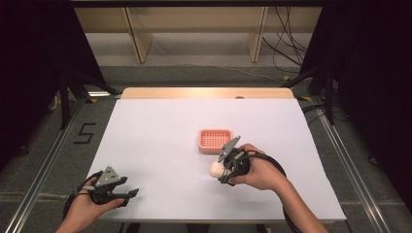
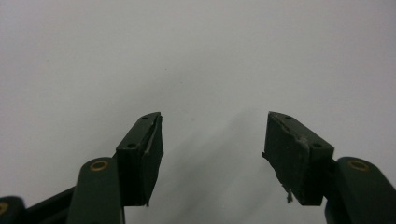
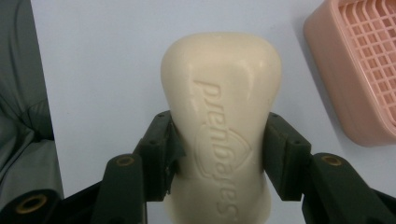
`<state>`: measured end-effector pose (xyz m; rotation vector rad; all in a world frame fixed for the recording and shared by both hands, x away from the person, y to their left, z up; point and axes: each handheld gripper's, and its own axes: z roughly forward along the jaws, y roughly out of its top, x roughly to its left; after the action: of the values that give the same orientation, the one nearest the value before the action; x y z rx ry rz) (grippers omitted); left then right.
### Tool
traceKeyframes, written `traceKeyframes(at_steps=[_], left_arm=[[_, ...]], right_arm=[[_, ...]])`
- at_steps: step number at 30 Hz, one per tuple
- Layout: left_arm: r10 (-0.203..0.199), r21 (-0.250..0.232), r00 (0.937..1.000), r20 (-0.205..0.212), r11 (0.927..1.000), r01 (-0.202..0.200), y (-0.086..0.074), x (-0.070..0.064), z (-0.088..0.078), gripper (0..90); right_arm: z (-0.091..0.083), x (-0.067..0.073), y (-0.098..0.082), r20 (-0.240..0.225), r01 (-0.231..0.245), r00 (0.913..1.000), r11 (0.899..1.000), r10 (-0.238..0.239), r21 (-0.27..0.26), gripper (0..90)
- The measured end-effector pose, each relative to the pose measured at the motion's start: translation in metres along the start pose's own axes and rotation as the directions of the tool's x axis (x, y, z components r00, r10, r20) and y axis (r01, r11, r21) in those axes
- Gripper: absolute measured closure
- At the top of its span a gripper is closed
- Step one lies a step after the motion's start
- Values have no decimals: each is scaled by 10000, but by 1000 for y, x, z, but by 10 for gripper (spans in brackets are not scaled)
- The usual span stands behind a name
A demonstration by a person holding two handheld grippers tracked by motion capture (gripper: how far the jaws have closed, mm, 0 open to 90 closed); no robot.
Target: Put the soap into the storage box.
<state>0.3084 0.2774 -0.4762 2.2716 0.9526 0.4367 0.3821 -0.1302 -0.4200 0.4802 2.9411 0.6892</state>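
Observation:
A cream bar of soap (image 3: 222,116) with raised lettering sits clamped between the two black jaws of my right gripper (image 3: 219,154). In the high view that right gripper (image 1: 221,170) holds the soap (image 1: 214,169) just above the white table, a little in front of a pink soap dish (image 1: 215,141) with a grid floor. The dish's corner (image 3: 345,93) lies to the upper right in the right gripper view. My left gripper (image 1: 131,194) rests near the table's front left corner, and its jaws (image 2: 212,149) stand wide apart over bare white surface with nothing between them.
The white table top (image 1: 160,145) ends in a wooden strip (image 1: 204,92) at the far edge. Grey floor, metal rails and black stands flank the table on both sides. Cables (image 1: 286,43) lie on the floor at the back right.

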Motion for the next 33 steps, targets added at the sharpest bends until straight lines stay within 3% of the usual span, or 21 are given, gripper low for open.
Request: traceKeyframes(at_steps=[3,4,5,8,10,11,12,13,14,20,23,25,28,29,33], left_arm=[[-6,-26,10000,-29,10000,6,0,0,0,369],[-20,47,10000,-13,10000,20,0,0,0,369],[-24,25,10000,-76,10000,24,0,0,0,368],[-71,-69,10000,-17,10000,71,0,0,0,368],[-222,-53,9998,8,9997,222,-1,-1,1,368],[-769,-503,9970,-25,9958,766,-1,-4,4,368],[-735,-474,9973,-66,9962,731,-1,-4,4,368],[-742,-477,9972,-64,9961,738,-1,-4,4,368],[-741,-472,9972,-63,9962,737,-1,-4,4,368],[-526,-412,9986,-9,9978,525,0,-3,2,368],[-50,66,10000,-11,10000,50,0,1,-1,368],[-79,-40,10000,-35,10000,79,0,1,-1,368],[-67,26,10000,-73,10000,67,0,1,-1,368],[-66,31,10000,-70,10000,66,0,1,-1,368],[-87,38,10000,-42,10000,87,0,1,-1,368]], right_arm=[[0,-3,1,2,249,9997,9996,-249,-120,504],[-1,-2,1,82,2,10000,10000,-2,-68,504],[0,-3,1,79,239,9997,9996,-238,-170,504],[-2,-4,1,132,49,9999,9999,-47,-134,504],[-2,-4,1,165,55,9998,9999,-53,-134,504],[-2,-5,1,159,94,9998,9998,-92,-147,504],[-2,-7,1,168,264,9995,9994,-260,-204,504],[-3,-6,1,268,19,9996,9998,-14,-184,504],[-3,-8,1,268,205,9994,9996,-200,-204,504],[-6,-10,3,433,91,9990,9997,-82,-214,504],[-7,-12,3,473,144,9988,9997,-134,-201,504],[-7,-14,4,517,341,9981,9991,-329,-239,504],[-9,-14,4,587,163,9982,9997,-151,-196,504],[-8,-16,5,546,357,9979,9991,-344,-238,504],[-9,-16,5,611,158,9980,9997,-148,-169,504]])
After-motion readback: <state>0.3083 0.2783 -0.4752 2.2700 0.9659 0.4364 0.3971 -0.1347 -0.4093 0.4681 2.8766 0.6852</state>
